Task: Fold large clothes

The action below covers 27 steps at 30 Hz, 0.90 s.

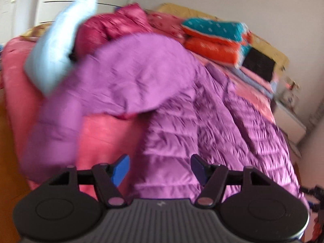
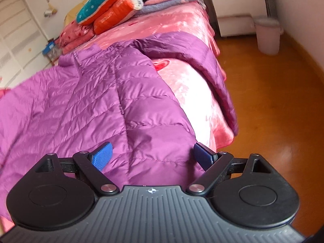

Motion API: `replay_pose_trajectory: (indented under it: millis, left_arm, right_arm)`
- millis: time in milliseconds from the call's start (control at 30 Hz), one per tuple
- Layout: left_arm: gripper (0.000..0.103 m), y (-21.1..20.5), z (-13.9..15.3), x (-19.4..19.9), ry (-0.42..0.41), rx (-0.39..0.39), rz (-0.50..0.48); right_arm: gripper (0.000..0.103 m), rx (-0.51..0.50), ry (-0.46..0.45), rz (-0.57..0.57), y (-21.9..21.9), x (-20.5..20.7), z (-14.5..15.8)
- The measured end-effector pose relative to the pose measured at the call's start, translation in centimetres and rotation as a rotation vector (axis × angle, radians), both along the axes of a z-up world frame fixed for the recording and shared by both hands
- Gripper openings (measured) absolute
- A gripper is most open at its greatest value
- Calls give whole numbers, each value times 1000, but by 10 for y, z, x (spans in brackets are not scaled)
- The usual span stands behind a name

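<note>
The purple down jacket (image 2: 97,101) lies spread on the pink bed (image 2: 182,30). Left claw (image 1: 160,168) and right claw (image 2: 152,156) hover over it, both spread and apparently empty; the left view is blurred.

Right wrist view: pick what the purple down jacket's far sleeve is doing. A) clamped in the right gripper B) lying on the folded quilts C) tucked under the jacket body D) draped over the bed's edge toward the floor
D: the sleeve of the purple down jacket hangs over the edge of the pink bed toward the wooden floor.
</note>
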State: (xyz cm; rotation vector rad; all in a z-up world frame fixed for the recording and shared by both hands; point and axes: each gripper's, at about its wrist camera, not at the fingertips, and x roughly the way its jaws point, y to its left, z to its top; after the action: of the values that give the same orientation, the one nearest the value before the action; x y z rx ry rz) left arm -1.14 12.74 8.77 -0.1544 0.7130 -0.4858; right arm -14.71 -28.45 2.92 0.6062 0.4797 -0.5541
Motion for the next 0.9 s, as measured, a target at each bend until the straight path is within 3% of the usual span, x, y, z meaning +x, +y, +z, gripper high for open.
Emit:
replay_pose_trajectory:
  millis: [233, 367, 667, 800, 900]
  left_arm:
    - [67, -11, -27, 32, 67, 59, 42]
    - [77, -11, -40, 40, 125, 72, 46]
    - [88, -12, -47, 39, 208, 30, 46]
    - [84, -27, -48, 29, 221, 23, -8]
    - [66, -37, -46, 20, 199, 49, -26]
  right_arm:
    - [103, 128, -29, 38, -16, 3, -16]
    - [103, 146, -11, 77, -14, 7, -19]
    - [103, 209, 7, 85, -21, 5, -24]
    - [103, 208, -3, 143, -13, 5, -20]
    - [98, 164, 10, 166, -7, 5, -16]
